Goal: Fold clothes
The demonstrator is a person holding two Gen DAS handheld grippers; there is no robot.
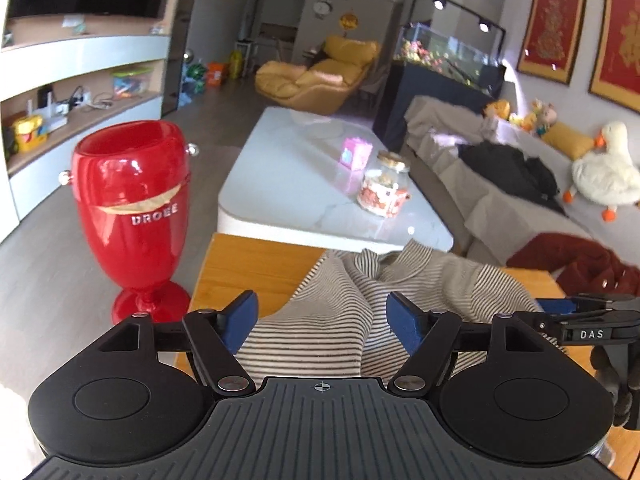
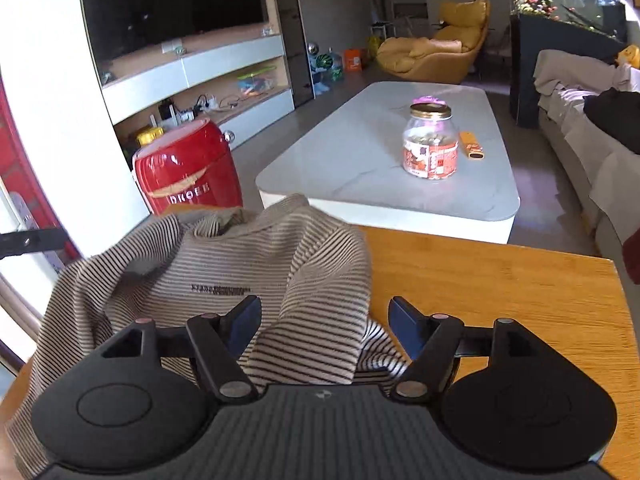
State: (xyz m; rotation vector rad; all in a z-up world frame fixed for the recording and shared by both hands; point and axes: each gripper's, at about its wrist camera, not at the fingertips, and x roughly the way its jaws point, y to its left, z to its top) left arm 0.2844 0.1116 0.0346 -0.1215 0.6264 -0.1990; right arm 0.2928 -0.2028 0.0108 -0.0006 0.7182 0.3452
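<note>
A beige striped sweater (image 1: pixel 352 300) lies rumpled on the wooden table (image 1: pixel 256 268). My left gripper (image 1: pixel 322 320) is open just above the sweater's near part, its blue pads spread on either side of a cloth ridge. The right gripper (image 1: pixel 576 312) shows at the right edge of the left wrist view. In the right wrist view the same sweater (image 2: pixel 248 272) is bunched, collar away from me, small dark print on its chest. My right gripper (image 2: pixel 324 324) hangs open over a raised fold at the sweater's right side. Bare table (image 2: pixel 500 280) lies to the right.
A tall red vase-shaped bin (image 1: pixel 136 216) stands on the floor left of the table. Beyond is a white coffee table (image 2: pixel 360 160) with a glass jar (image 2: pixel 430 144). A grey sofa (image 1: pixel 500 184) with a dark garment, a red garment (image 1: pixel 576 264) and plush toys lies right.
</note>
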